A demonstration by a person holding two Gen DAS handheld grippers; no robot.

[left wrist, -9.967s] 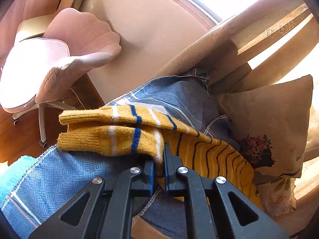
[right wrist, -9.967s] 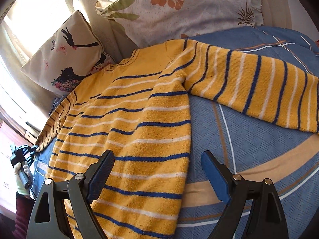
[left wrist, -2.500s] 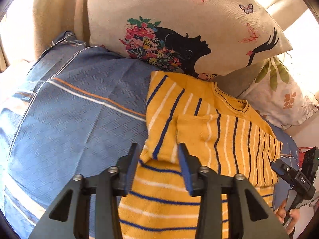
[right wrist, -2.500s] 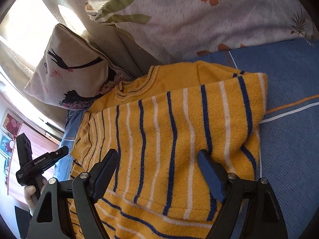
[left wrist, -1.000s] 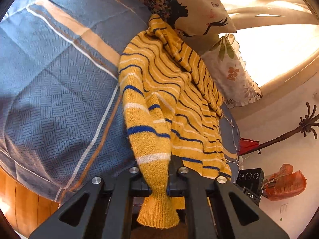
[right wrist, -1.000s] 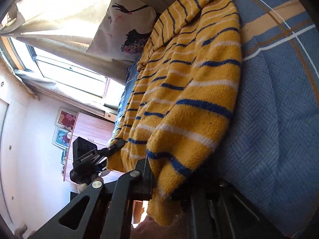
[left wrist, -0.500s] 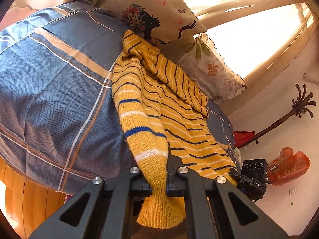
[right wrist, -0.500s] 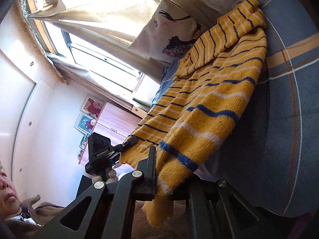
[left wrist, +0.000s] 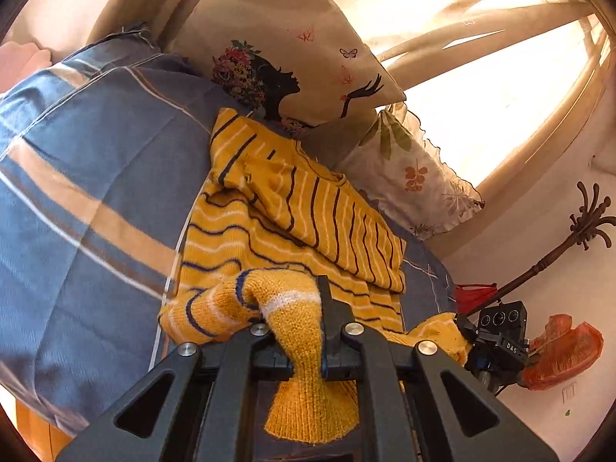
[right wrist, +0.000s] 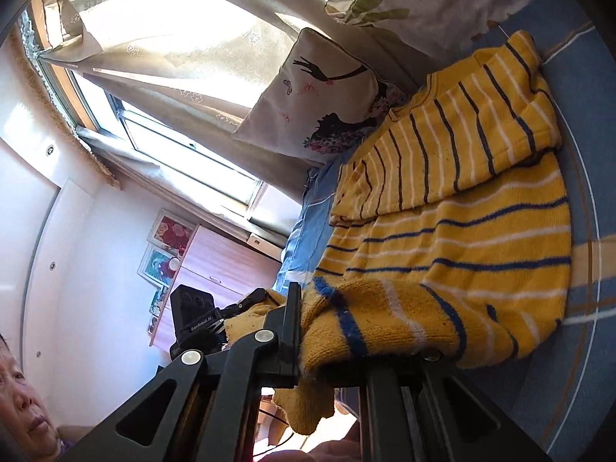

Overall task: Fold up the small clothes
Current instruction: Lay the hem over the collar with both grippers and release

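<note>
Left wrist view: the left gripper (left wrist: 308, 331) pinches the hem of a yellow striped sweater (left wrist: 308, 211), which lies on a blue bedspread (left wrist: 96, 177) below a pillow (left wrist: 285, 46).

Right wrist view: the right gripper (right wrist: 331, 331) clamps the sweater's other hem corner, lifted off the bedspread.

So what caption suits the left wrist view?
Left claw pinching the hem of a yellow striped knit sweater.

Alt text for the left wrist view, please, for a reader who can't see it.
The left tongs are shut on the bottom hem of a yellow knitted sweater with blue and white stripes, lifting it off a blue plaid bedspread. Two printed cushions lean behind.
</note>
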